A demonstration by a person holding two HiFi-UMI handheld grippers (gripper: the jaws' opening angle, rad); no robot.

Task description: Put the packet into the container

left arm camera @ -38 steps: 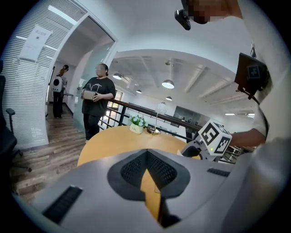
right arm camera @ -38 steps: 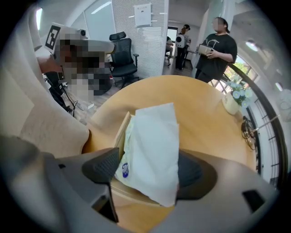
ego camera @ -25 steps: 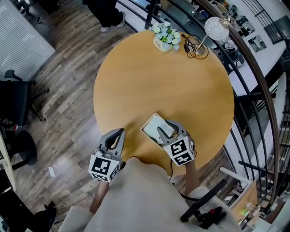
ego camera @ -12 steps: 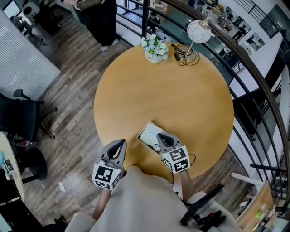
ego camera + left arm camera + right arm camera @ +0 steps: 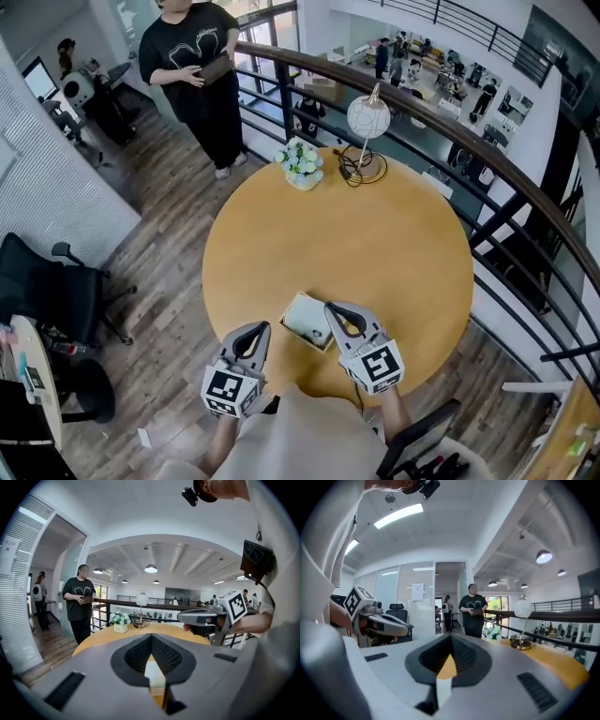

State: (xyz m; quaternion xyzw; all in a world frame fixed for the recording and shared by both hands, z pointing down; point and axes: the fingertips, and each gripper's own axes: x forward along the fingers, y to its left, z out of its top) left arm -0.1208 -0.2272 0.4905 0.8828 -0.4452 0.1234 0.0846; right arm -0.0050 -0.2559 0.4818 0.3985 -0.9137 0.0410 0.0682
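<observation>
A small white open container sits on the round wooden table near its front edge. My right gripper is shut, its tips at the container's right edge, and nothing shows between its jaws. In the right gripper view a strip of white container shows below the closed tips. My left gripper is shut too, just left of the container and over the table's rim, pointing across the table. I see no packet in any view.
A pot of flowers and a globe lamp with a coiled cable stand at the table's far edge. A person in black stands beyond it by a railing. An office chair is on the floor at left.
The right gripper's jaws were open over the container and have closed. The head view has tilted up, so the table and both grippers sit lower in frame.
</observation>
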